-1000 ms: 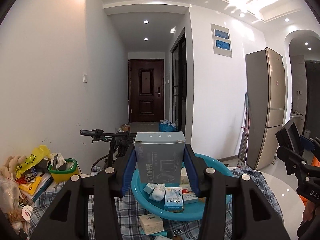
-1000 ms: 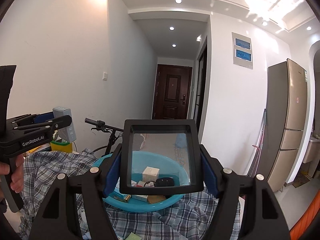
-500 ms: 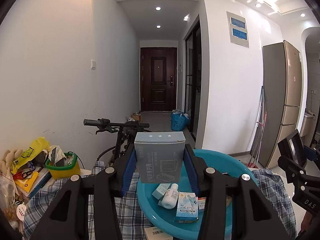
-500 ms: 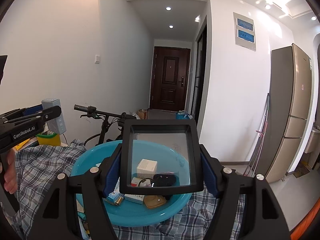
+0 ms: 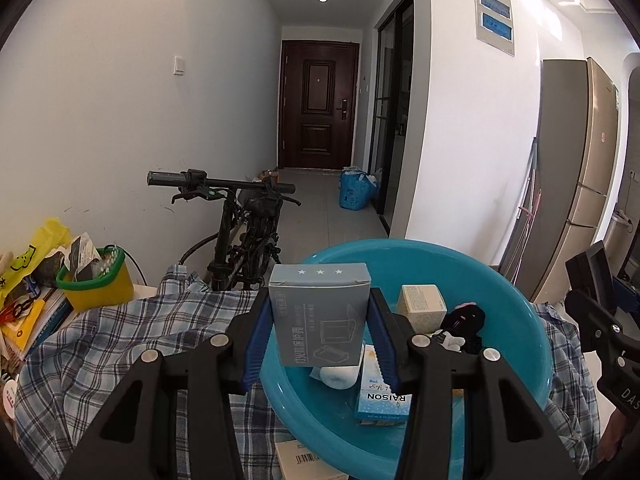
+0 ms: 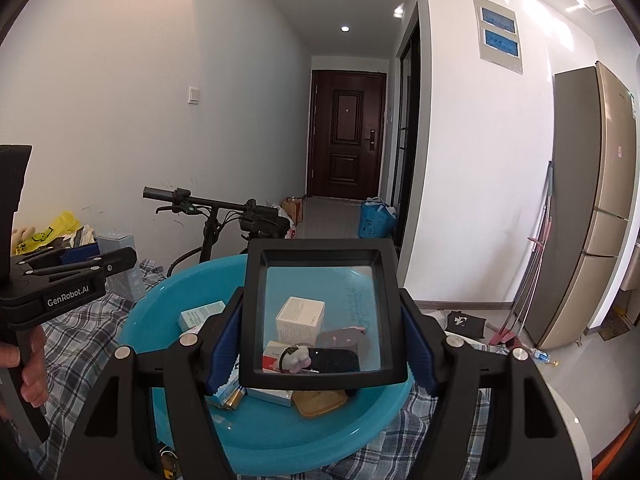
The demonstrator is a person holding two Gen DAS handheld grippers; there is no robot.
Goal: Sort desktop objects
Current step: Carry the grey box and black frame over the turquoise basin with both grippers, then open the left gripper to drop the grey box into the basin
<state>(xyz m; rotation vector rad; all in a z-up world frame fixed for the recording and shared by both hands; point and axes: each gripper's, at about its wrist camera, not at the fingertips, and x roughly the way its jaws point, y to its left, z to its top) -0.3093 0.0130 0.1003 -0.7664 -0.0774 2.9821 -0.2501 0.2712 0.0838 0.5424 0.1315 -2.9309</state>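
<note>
My left gripper [image 5: 319, 332] is shut on a grey carton box [image 5: 320, 312] and holds it upright over the near left rim of a blue plastic basin [image 5: 500, 292]. My right gripper [image 6: 320, 320] is shut on a black square-framed clear lid [image 6: 322, 312], held over the same basin [image 6: 160, 312]. The basin holds several small boxes, a white bottle [image 5: 338, 376], a "RAISON" box [image 5: 382, 392] and a black plush toy [image 5: 464, 320]. The left gripper with the grey box also shows at the left of the right wrist view [image 6: 120, 276].
The basin sits on a plaid cloth [image 5: 112, 344] over the table. A yellow-green tub [image 5: 96, 284], books and bags crowd the left edge. A barcoded box [image 5: 300, 460] lies before the basin. A bicycle [image 5: 244, 224] stands behind the table; a fridge [image 6: 592, 208] stands at the right.
Both grippers have moved forward and lower over the basin, which now looms larger below them. Each keeps its hold on its item.
</note>
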